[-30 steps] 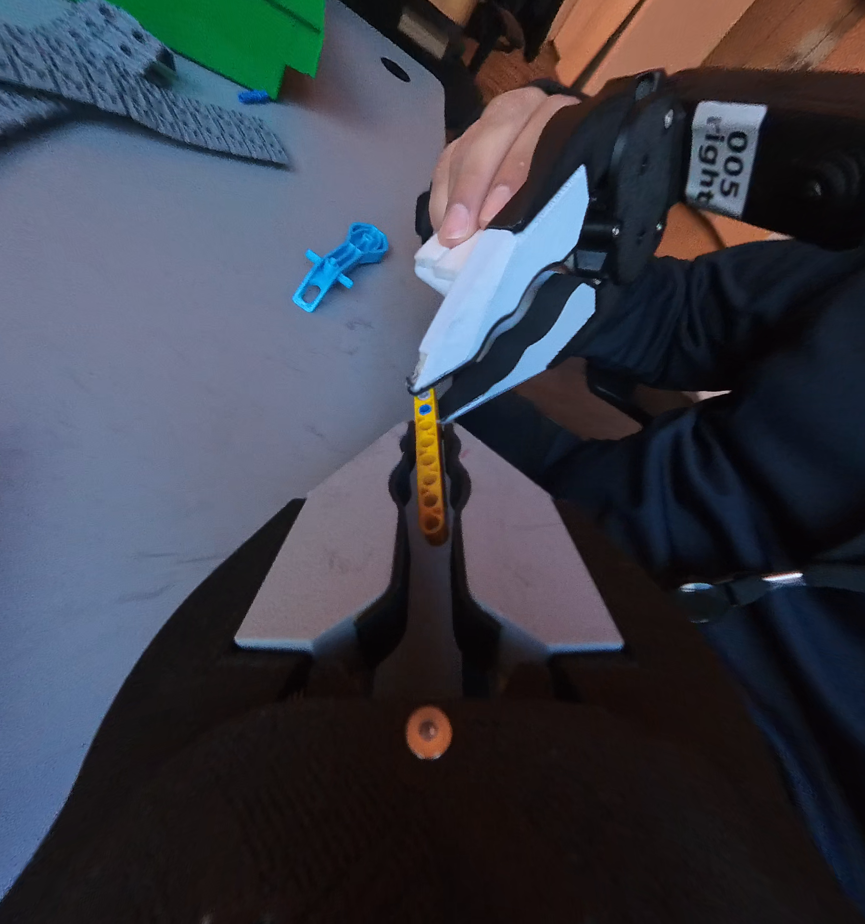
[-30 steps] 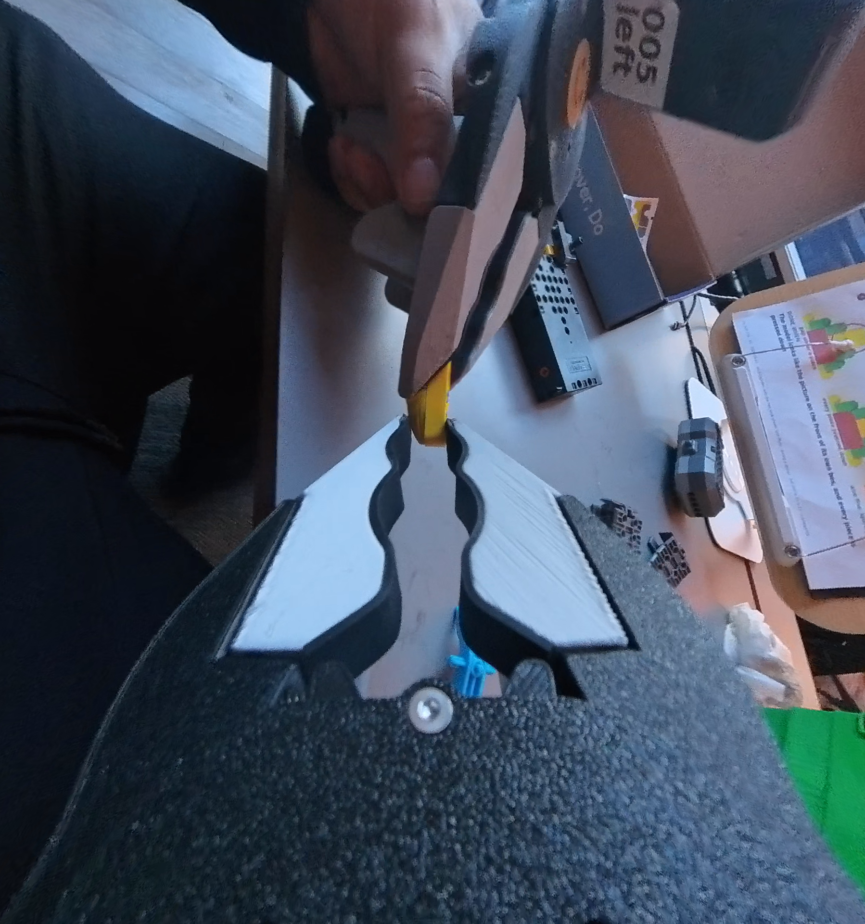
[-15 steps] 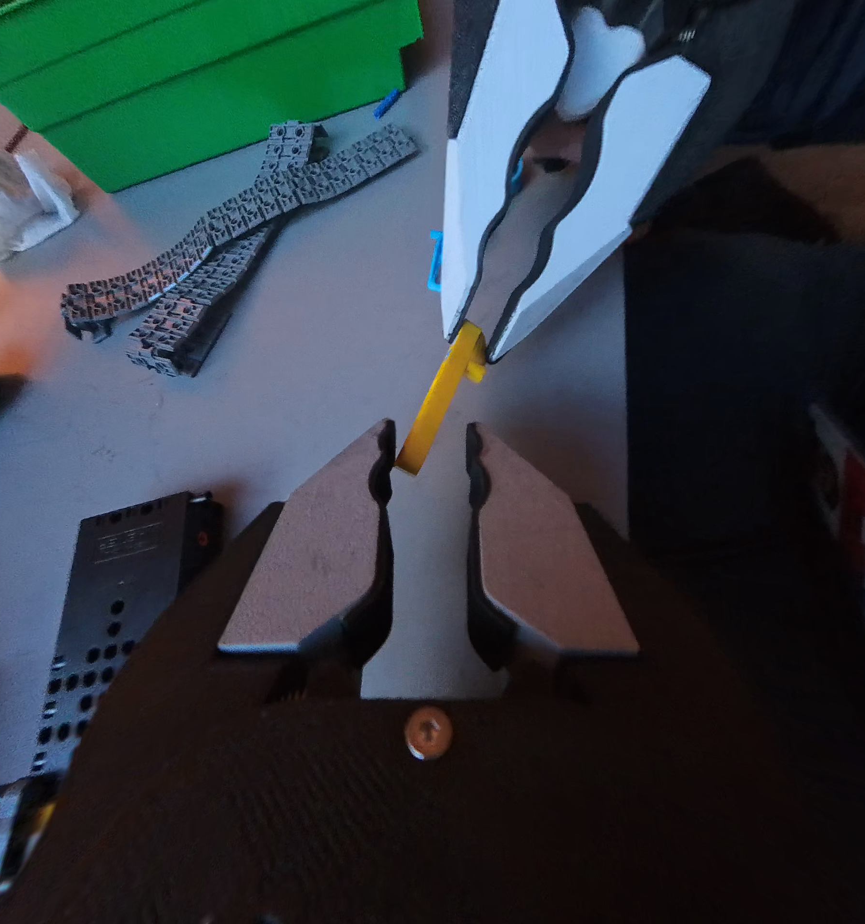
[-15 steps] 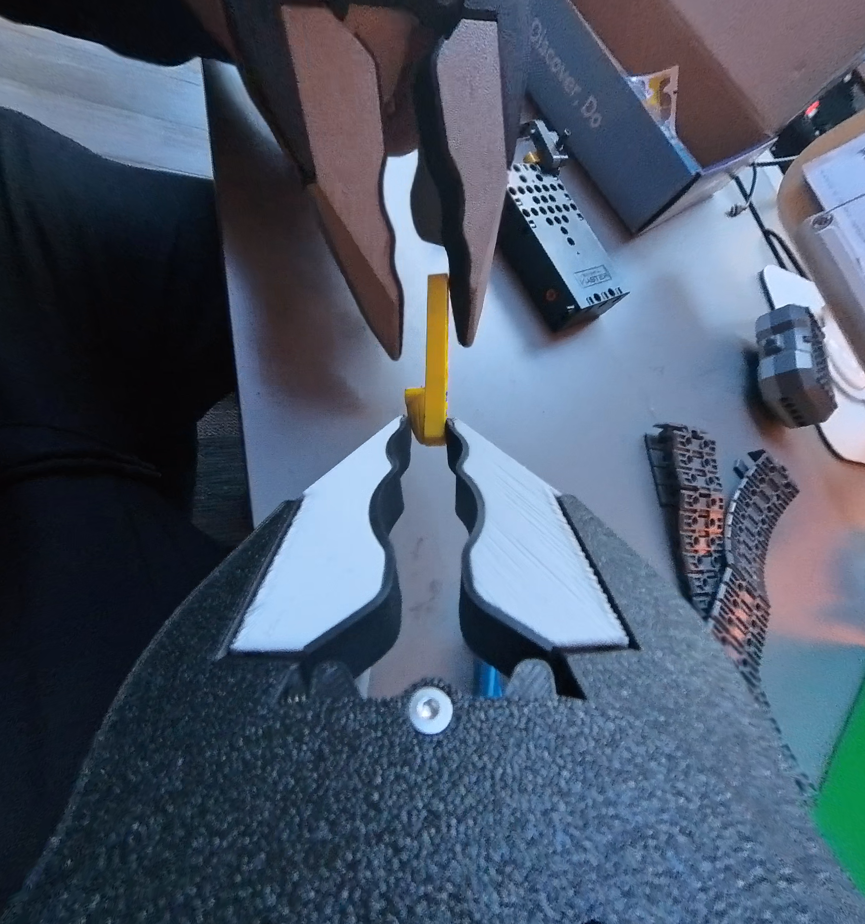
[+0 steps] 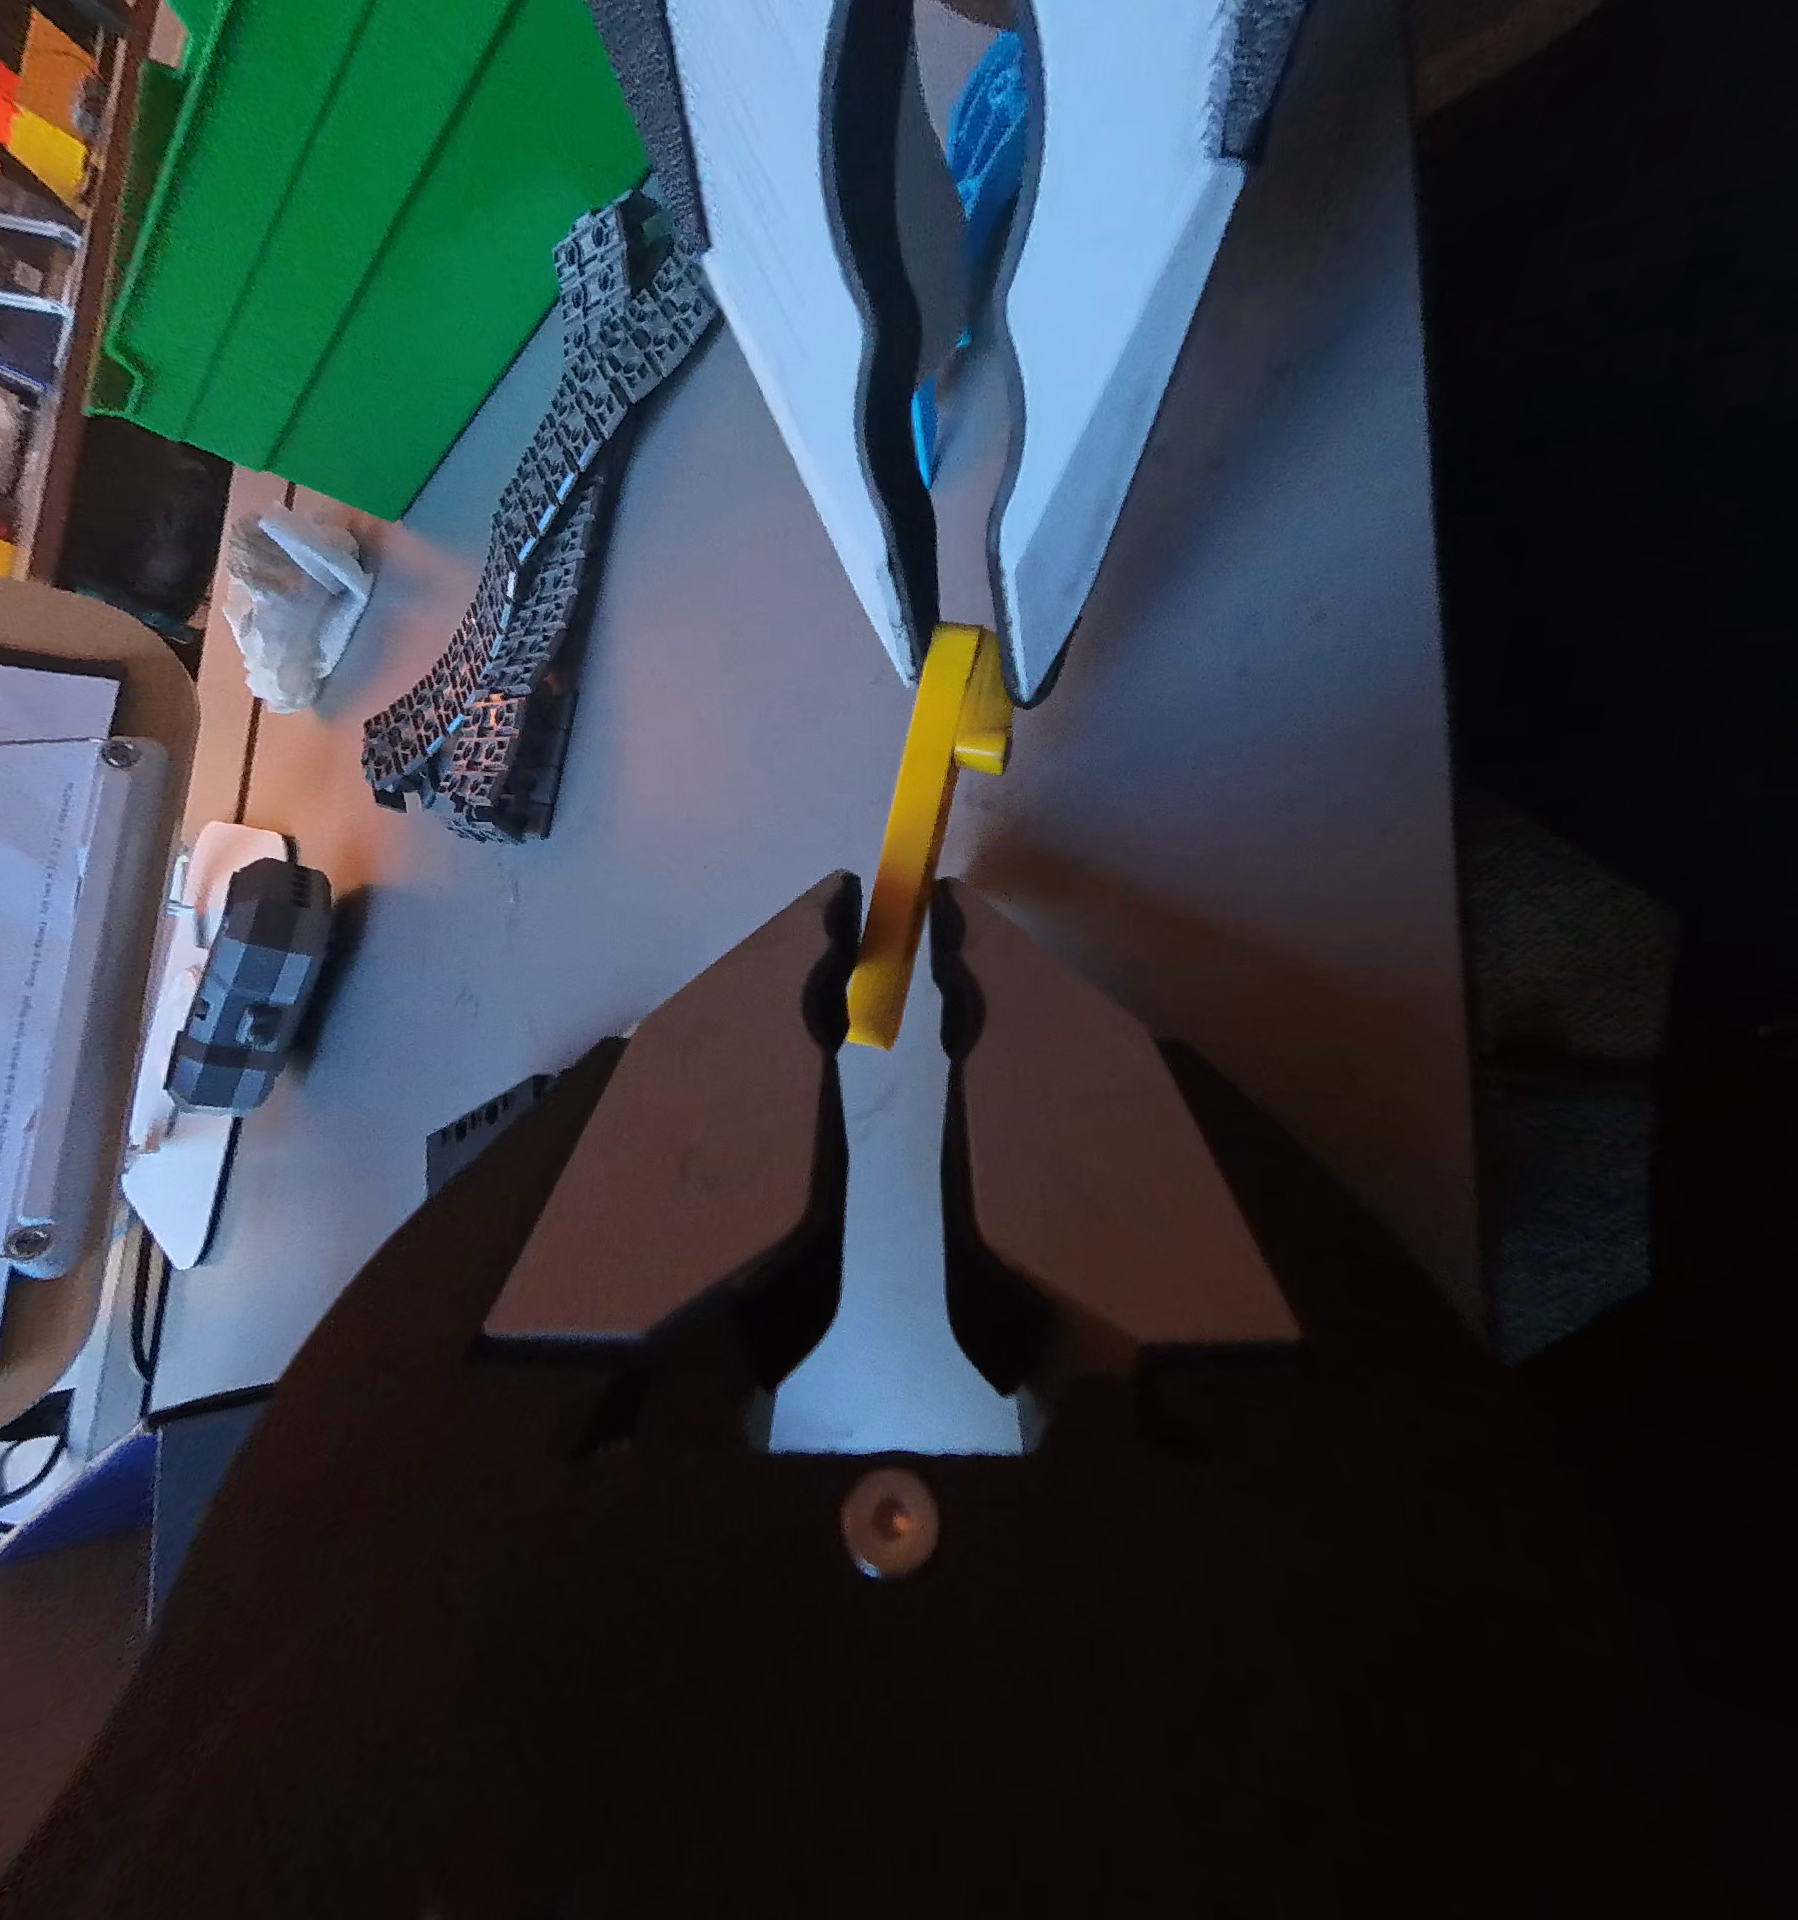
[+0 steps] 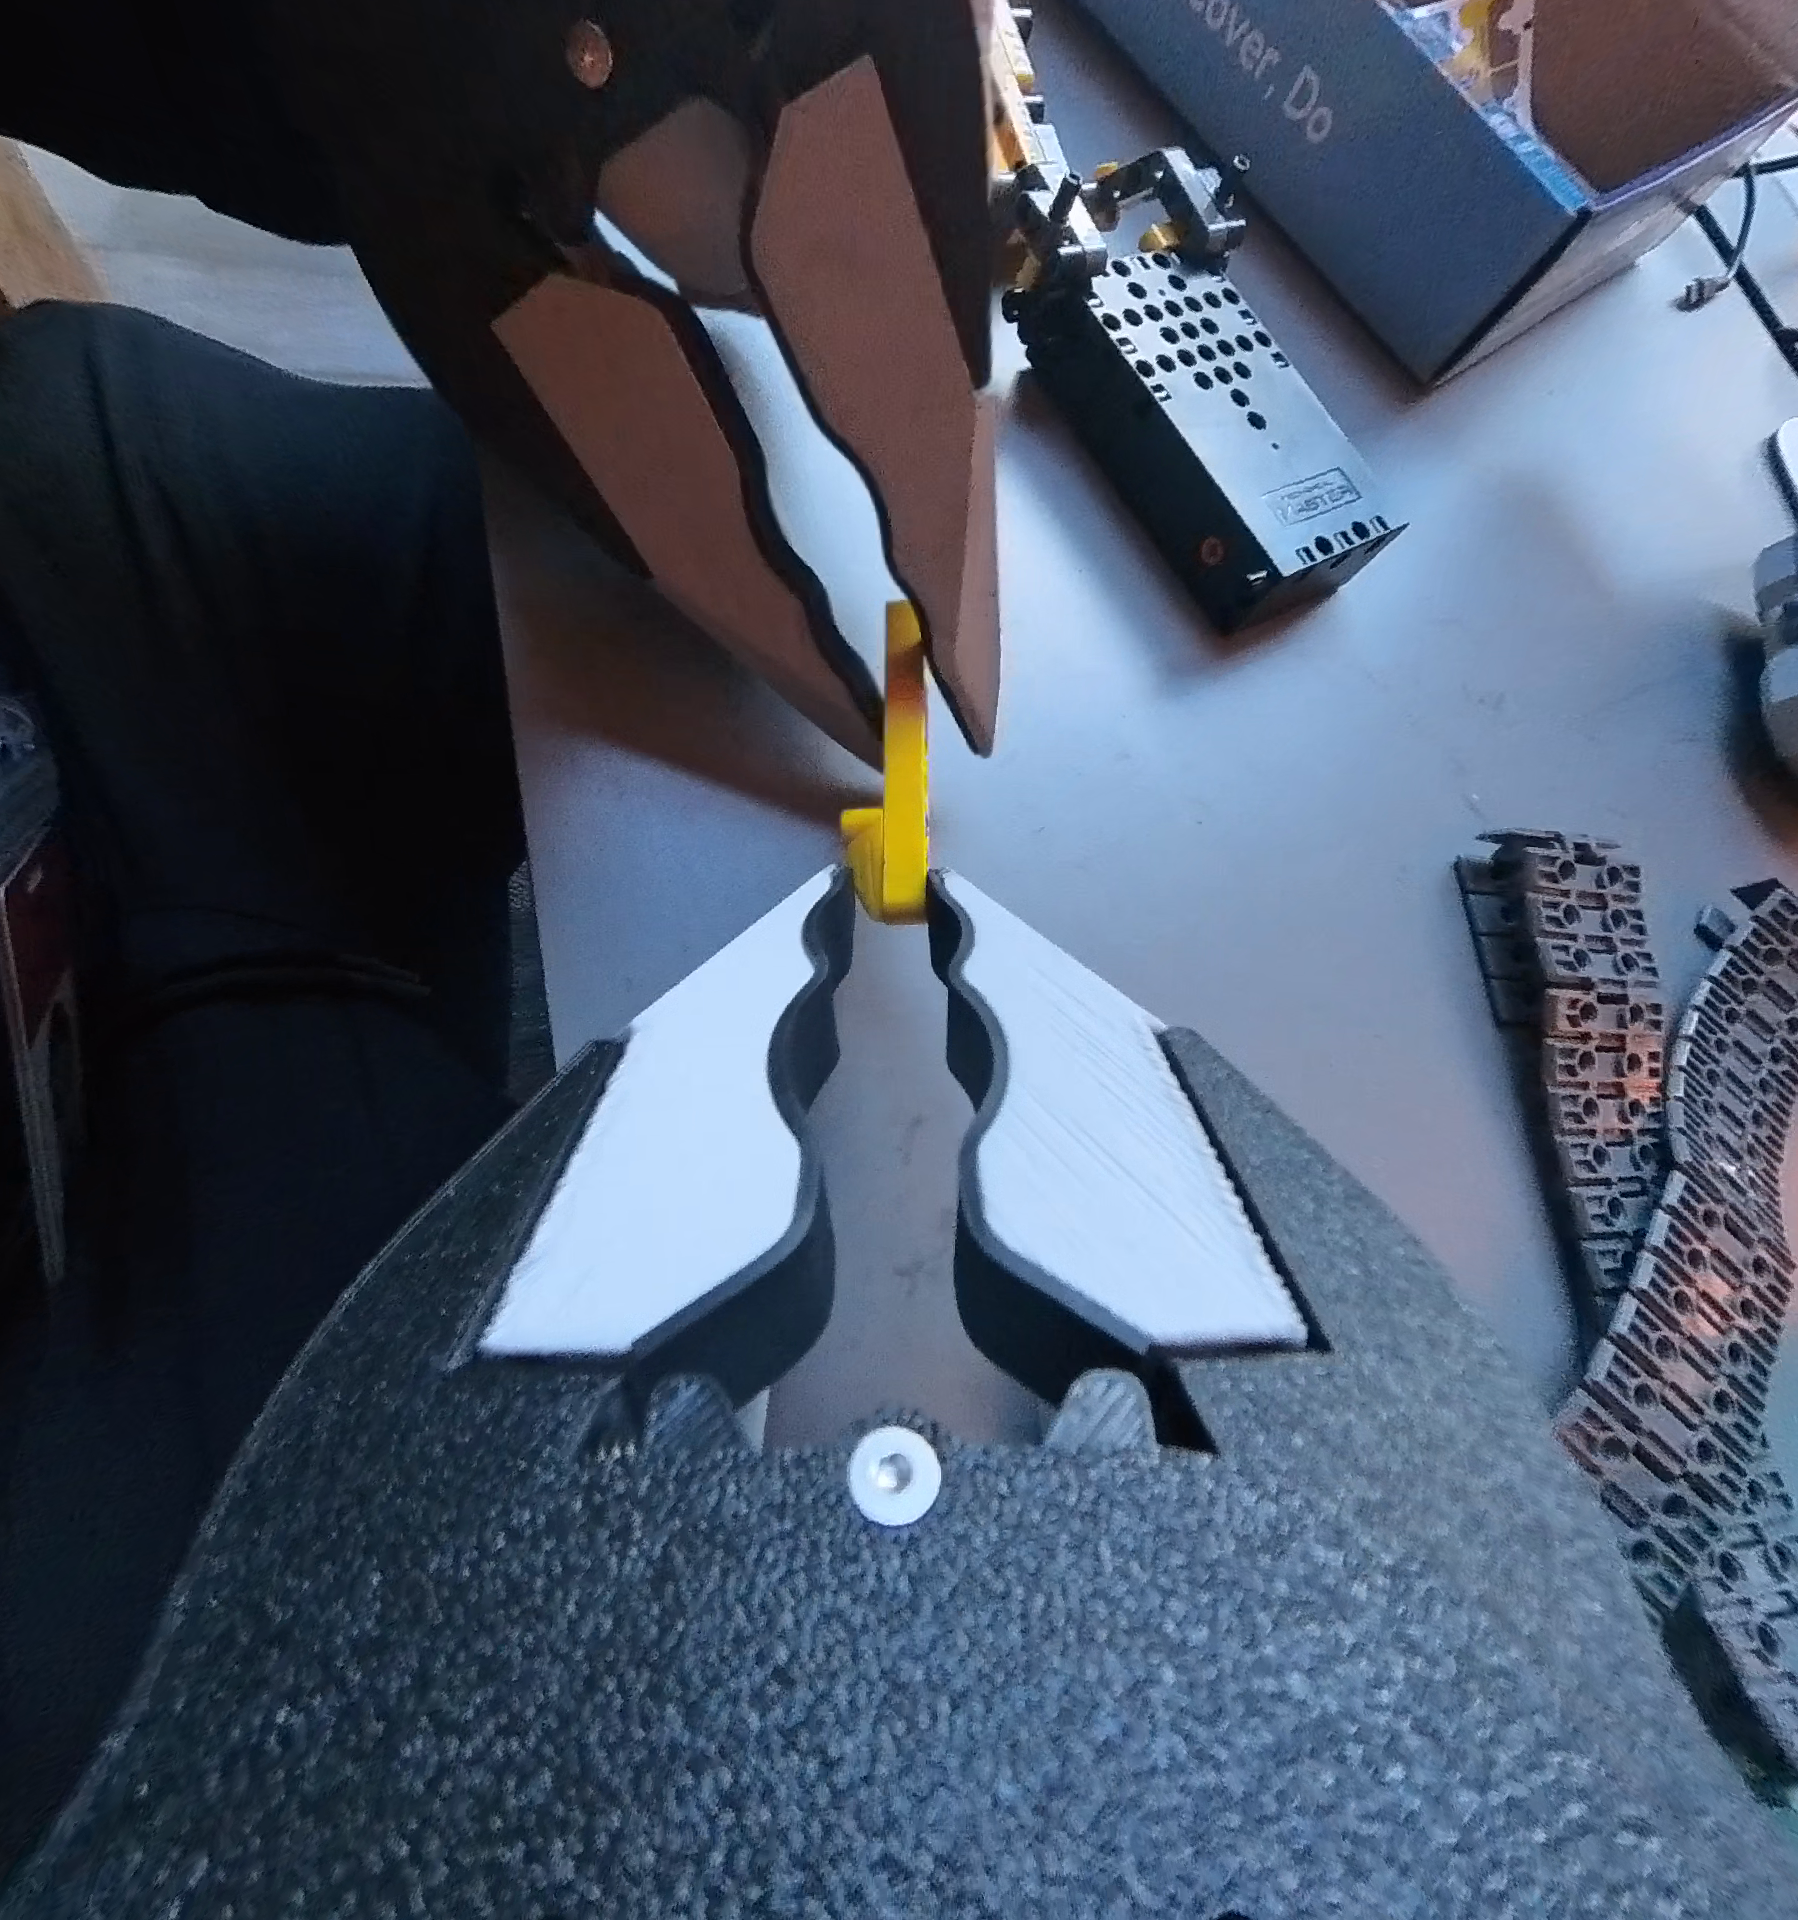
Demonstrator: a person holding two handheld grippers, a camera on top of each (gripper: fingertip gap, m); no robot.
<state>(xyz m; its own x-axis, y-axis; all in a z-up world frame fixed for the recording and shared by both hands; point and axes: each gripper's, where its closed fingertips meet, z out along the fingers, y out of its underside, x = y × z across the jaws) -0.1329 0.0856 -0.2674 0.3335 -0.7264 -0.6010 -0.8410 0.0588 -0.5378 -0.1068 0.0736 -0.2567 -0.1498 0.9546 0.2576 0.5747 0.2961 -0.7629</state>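
A yellow perforated beam (image 5: 921,831) with a short side peg is held in the air between both grippers, above the grey table (image 5: 729,727). My left gripper (image 5: 893,899), with brown fingers, has its jaws pressed on the beam's near end. My right gripper (image 5: 968,681), with white fingers, pinches the far, peg end. In the right wrist view my right gripper (image 6: 890,883) is shut on the beam (image 6: 905,790), and my left gripper (image 6: 931,743) comes down from above onto its other end. A blue part (image 5: 983,125) lies on the table behind the white fingers.
Two grey track chains (image 6: 1643,1143) lie on the table. Nearby are a black perforated box (image 6: 1207,416), a grey motor block (image 5: 251,997), a crumpled white wrap (image 5: 292,613), a green bin (image 5: 375,208) and a blue-grey carton (image 6: 1373,156). The table edge and a person's dark clothing (image 6: 251,727) are alongside. Less than 4 cm separates the two grippers' tips.
My left gripper let go of the beam half a second ago and has now closed on it again farther in. Both grippers have swung round over the table.
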